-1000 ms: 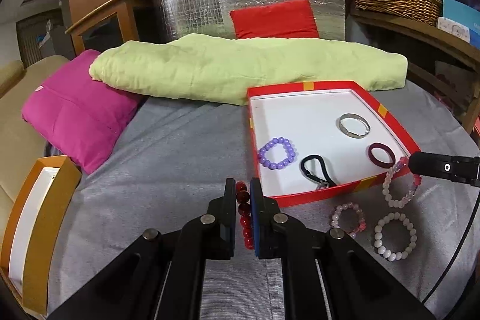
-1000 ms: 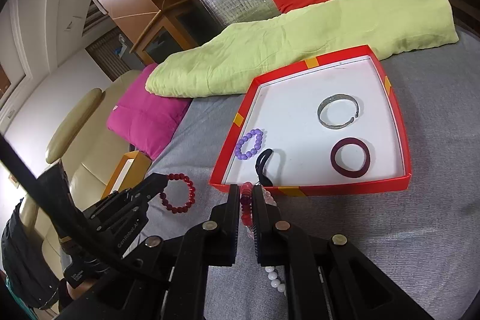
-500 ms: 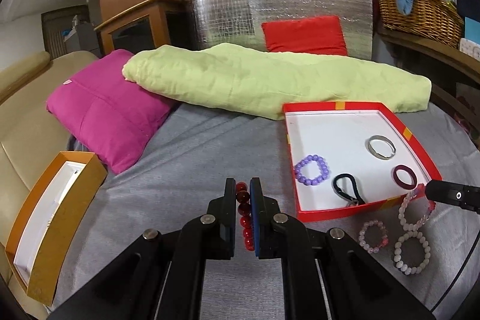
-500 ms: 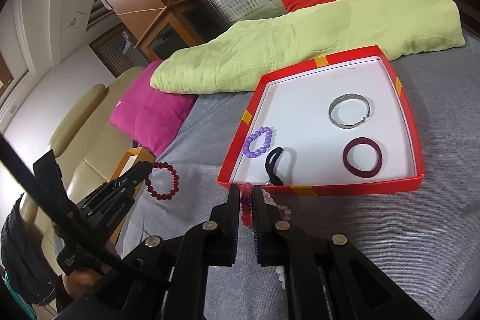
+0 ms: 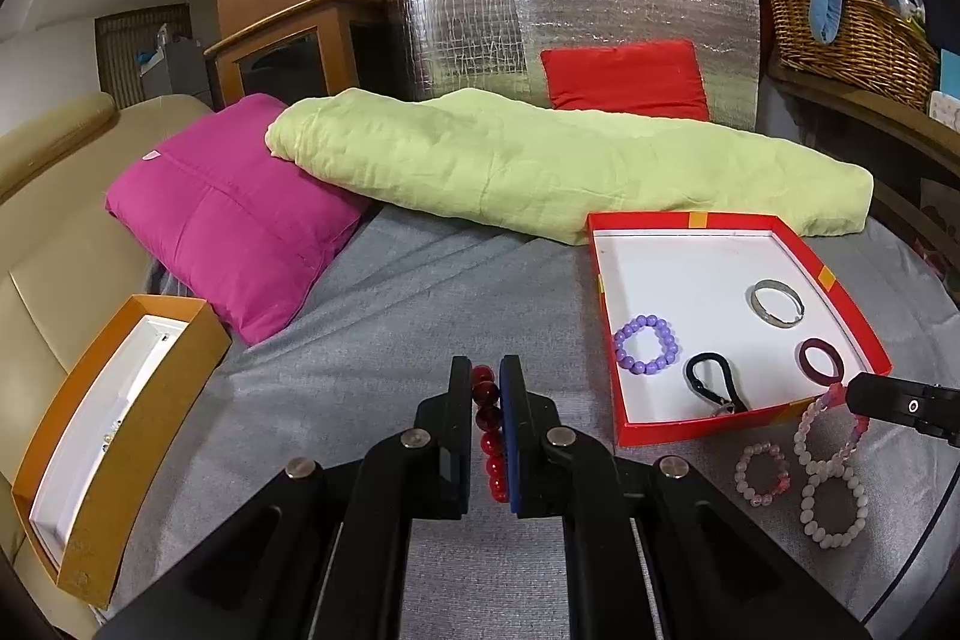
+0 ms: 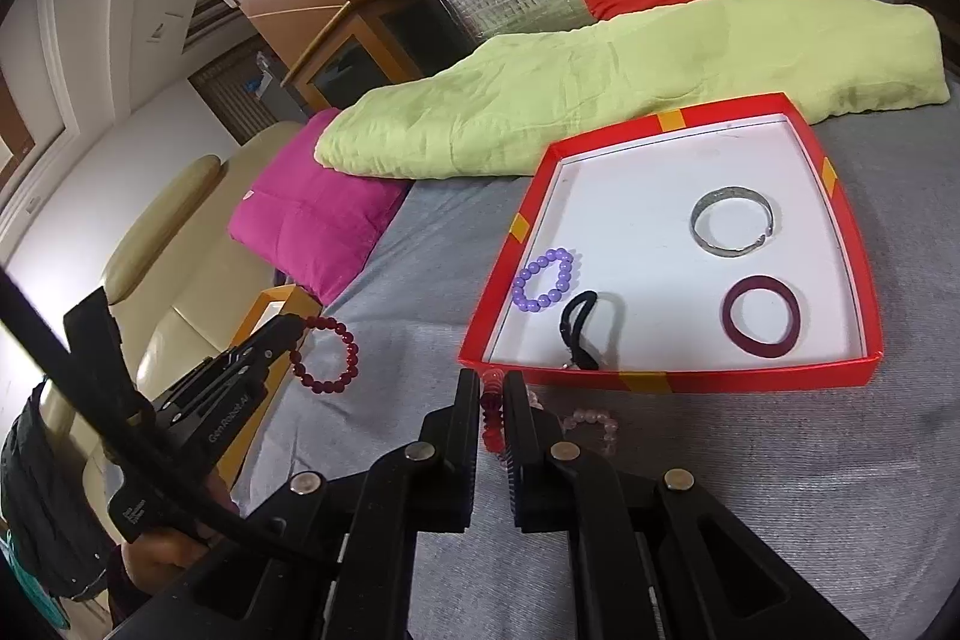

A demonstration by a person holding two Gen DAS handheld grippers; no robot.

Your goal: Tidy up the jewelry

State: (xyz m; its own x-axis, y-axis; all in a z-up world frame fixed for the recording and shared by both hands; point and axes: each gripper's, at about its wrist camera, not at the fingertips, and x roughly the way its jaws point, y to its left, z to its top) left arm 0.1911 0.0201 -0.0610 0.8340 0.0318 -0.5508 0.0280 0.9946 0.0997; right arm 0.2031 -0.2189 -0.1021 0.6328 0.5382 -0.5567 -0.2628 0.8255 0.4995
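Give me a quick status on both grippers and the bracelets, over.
Left gripper shut on dark red beaded bracelet, clear of the cloth. Right gripper shut on pink-and-white beaded bracelet beside red tray. Nothing in the way.

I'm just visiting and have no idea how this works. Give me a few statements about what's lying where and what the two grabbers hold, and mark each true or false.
1. The left gripper holds a dark red bead bracelet. True.
2. The red tray holds four pieces. True: a purple bracelet, a black loop, a silver bangle and a maroon ring.
3. The purple bracelet lies on the grey cloth. False: it lies in the tray.
4. The right gripper is empty. False: it is shut on a pink bracelet.
5. The orange box sits inside the tray. False: it stands apart, at the left.
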